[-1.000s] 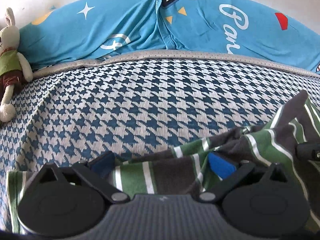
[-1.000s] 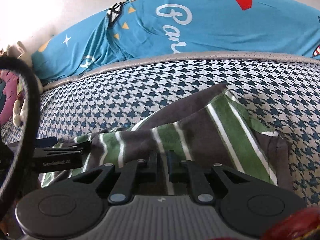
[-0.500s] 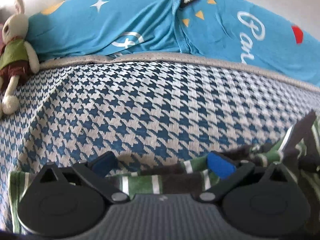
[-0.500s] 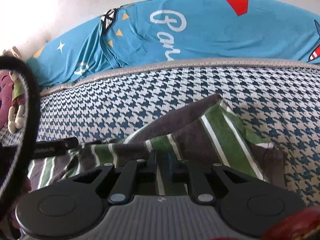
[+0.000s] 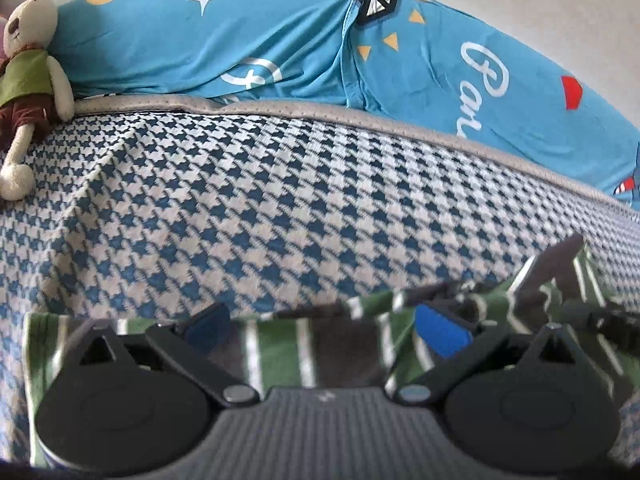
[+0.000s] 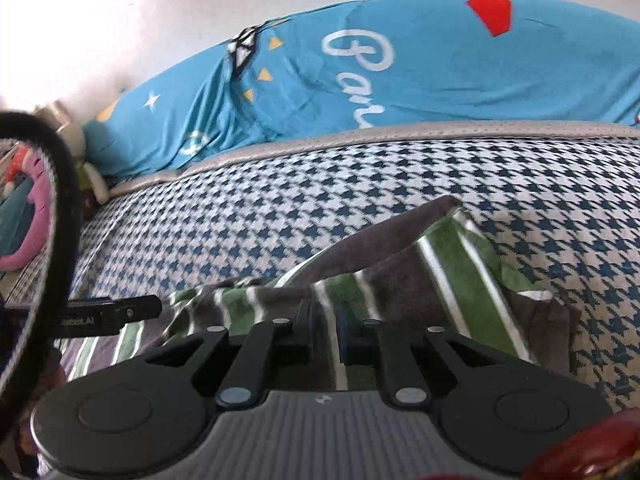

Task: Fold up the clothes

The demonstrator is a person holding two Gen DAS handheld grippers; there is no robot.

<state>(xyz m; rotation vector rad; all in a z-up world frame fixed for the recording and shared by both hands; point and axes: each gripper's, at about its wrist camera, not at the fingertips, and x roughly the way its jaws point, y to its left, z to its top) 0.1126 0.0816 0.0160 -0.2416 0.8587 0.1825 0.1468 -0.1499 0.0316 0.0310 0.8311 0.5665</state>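
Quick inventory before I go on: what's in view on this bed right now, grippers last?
striped garment: one, green, grey and white, bunched on the cover nearest the cameras
houndstooth cover: one, blue and white, over the bed
printed bedding: blue with white lettering, along the far edge
plush rabbit: one, cream in a green top, far left
left gripper: black with blue pads, open over the garment
right gripper: black, shut on the striped garment
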